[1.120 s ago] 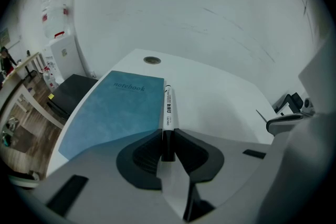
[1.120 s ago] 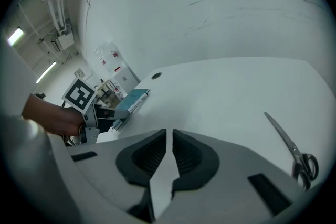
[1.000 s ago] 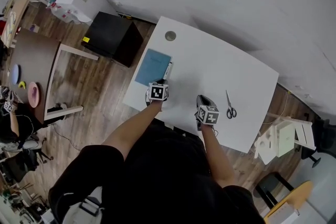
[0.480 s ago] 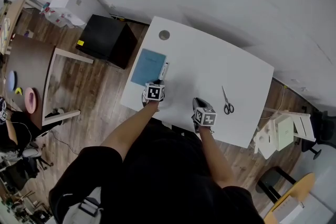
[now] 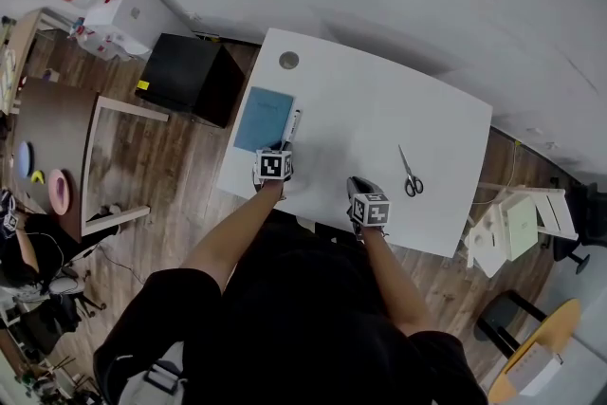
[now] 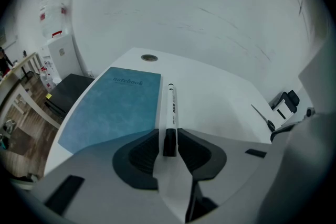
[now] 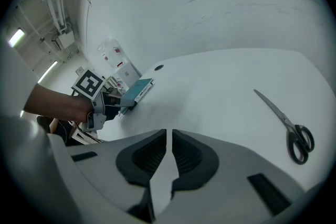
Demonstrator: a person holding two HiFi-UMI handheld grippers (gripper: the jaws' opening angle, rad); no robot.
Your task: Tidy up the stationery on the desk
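We list: white desk [image 5: 370, 109], wood floor [image 5: 180, 175], black cabinet [image 5: 190, 76] alongside. Marker [image 6: 171, 107] lies on desk beside blue notebook [image 6: 115, 107], its cap loose between left gripper [image 6: 169, 141] jaws, which have just been opening. Right gripper [image 7: 169, 147] nearly closed, empty. Scissors [image 7: 286, 123] well apart.

I wore a black short-sleeved top [image 5: 313, 318]. My left gripper [image 6: 169, 140] and right gripper [image 7: 169, 144] had grey shells, black ribbed pads [image 7: 145, 157], and each a cube [image 5: 273, 165] of black-and-white square markers.
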